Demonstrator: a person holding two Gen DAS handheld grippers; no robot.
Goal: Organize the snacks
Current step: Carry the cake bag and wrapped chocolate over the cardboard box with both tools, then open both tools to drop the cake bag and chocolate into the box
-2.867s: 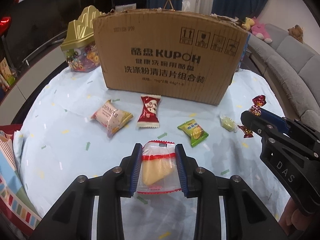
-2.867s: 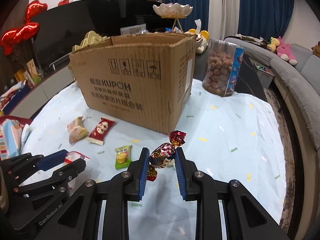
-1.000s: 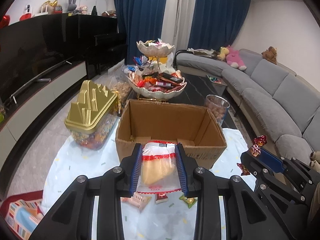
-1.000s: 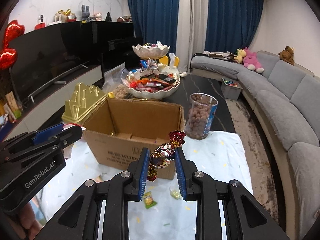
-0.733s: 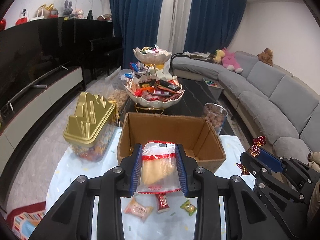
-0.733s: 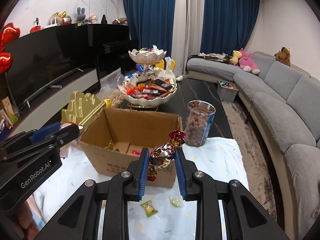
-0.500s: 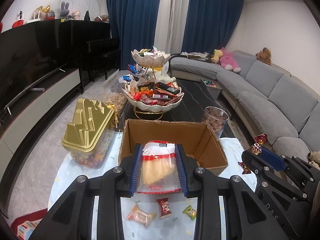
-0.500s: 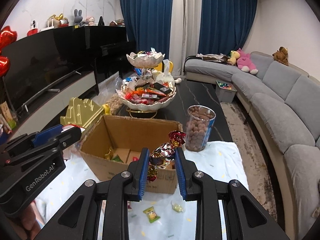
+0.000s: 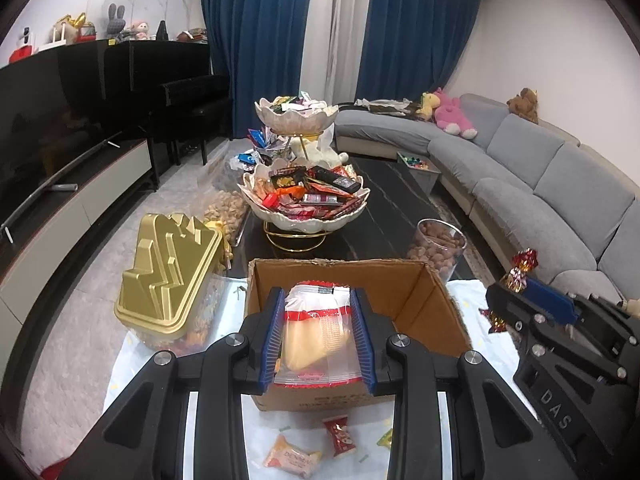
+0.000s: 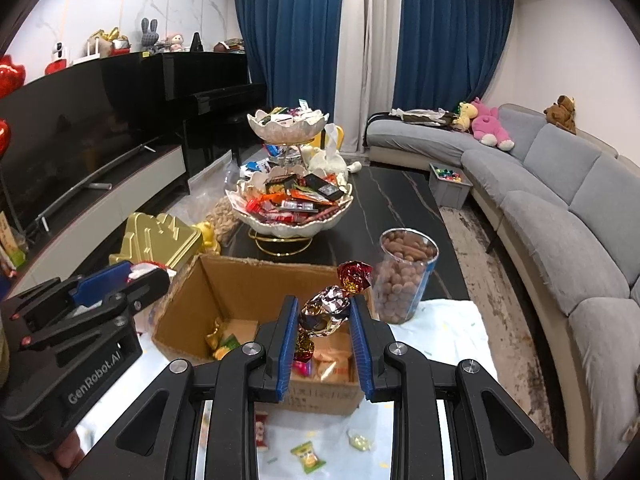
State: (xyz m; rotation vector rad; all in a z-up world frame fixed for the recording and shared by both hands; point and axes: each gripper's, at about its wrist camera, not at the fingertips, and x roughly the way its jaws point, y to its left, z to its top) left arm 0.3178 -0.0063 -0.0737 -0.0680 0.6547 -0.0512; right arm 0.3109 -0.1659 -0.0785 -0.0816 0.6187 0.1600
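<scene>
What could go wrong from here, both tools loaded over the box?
1. The right tool pinches the foil candy only at its middle; the candy could slip and miss the cardboard box.
2. The clear snack packet in the left tool looks soft, so it may cling to a pad on release.
3. The tools are close together and could collide over the box.

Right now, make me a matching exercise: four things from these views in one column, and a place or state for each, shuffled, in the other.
Things:
1. clear red-striped snack packet
2. foil-wrapped twist candy
3. open brown cardboard box
4. clear cylinder jar of brown nuts

Places or states:
A. standing beside the box, uncovered
B. clamped in the right tool
C. clamped in the left tool
D. already holding a few wrapped snacks

Pairs: 1-C, 2-B, 3-D, 4-A
</scene>
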